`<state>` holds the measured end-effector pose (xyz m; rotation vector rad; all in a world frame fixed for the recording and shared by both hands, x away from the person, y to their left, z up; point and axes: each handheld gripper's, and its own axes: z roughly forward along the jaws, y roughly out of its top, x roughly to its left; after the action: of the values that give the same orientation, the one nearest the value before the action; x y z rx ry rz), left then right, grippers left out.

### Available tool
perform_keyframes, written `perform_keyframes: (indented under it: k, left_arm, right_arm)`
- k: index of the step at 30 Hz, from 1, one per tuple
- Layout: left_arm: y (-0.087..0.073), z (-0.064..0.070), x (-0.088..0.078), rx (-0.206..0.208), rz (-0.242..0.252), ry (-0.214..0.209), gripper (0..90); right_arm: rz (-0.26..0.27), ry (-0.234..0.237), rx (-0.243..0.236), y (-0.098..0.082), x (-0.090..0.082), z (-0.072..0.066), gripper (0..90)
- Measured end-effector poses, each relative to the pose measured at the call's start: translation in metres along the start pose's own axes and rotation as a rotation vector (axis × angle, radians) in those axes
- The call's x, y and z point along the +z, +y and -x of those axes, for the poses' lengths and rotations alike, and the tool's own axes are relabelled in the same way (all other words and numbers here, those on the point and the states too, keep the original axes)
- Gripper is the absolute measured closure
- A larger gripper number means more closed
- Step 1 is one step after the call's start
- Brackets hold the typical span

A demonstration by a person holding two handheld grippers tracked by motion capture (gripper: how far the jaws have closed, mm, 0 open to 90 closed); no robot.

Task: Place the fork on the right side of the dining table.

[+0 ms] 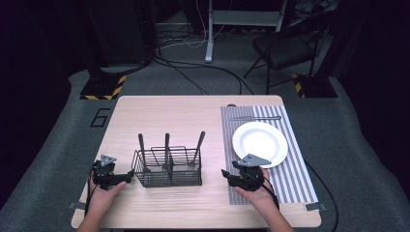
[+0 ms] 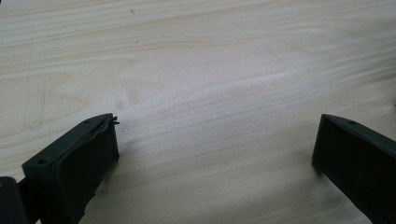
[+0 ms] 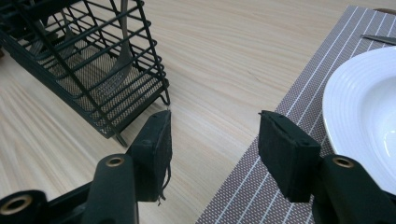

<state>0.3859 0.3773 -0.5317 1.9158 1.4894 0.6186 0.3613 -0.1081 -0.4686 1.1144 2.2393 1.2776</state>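
1. High view: left tool (image 1: 129, 174) rests on the counter (image 1: 193, 116) just beside the wire cutlery caddy (image 1: 168, 166); right tool (image 1: 225, 174) lies near the white plate (image 1: 260, 144).
2. Left gripper view: jaws wide apart over bare wood.
3. Right gripper view: jaws apart, empty; caddy ahead-left, striped placemat (image 3: 289, 102) right.

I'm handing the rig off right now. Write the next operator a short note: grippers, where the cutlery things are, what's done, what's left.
Left gripper: open, holding nothing, low over bare table, just left of the wire caddy.
Right gripper: open, holding nothing, at the near-left edge of the striped placemat, between caddy and white plate.
Three utensils stand upright in the caddy.
Done: plate is on the placemat; a knife lies beyond it.
Left, probably: move utensils from caddy to the place setting; none gripped yet.
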Motion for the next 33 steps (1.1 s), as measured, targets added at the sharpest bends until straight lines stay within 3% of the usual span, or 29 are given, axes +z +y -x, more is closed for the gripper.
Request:
perform_keyframes:
  k: [5, 14, 23, 30, 31, 33]
  left_arm:
    - [0.000, 0.000, 0.000, -0.001, -0.001, 0.002, 0.0]
    - [0.000, 0.000, 0.000, -0.001, -0.001, 0.002, 0.0]
    - [0.000, 0.000, 0.000, -0.001, -0.001, 0.002, 0.0]
    - [0.000, 0.000, 0.000, -0.001, 0.000, 0.002, 0.0]
    - [0.000, 0.000, 0.000, -0.001, 0.000, 0.002, 0.0]
    - [0.000, 0.000, 0.000, -0.001, 0.000, 0.002, 0.0]
  right_arm:
    - [-0.003, 0.004, 0.034, 0.008, -0.005, 0.001, 47.6]
    - [-0.001, 0.026, 0.049, 0.019, -0.009, 0.000, 51.6]
    - [0.053, 0.032, 0.021, 0.035, -0.004, -0.010, 52.4]
    - [0.077, 0.039, 0.022, 0.044, -0.004, -0.013, 53.4]
    - [0.091, 0.021, 0.027, 0.047, -0.004, -0.014, 53.4]
    - [0.100, 0.023, 0.038, 0.049, -0.005, -0.014, 57.7]
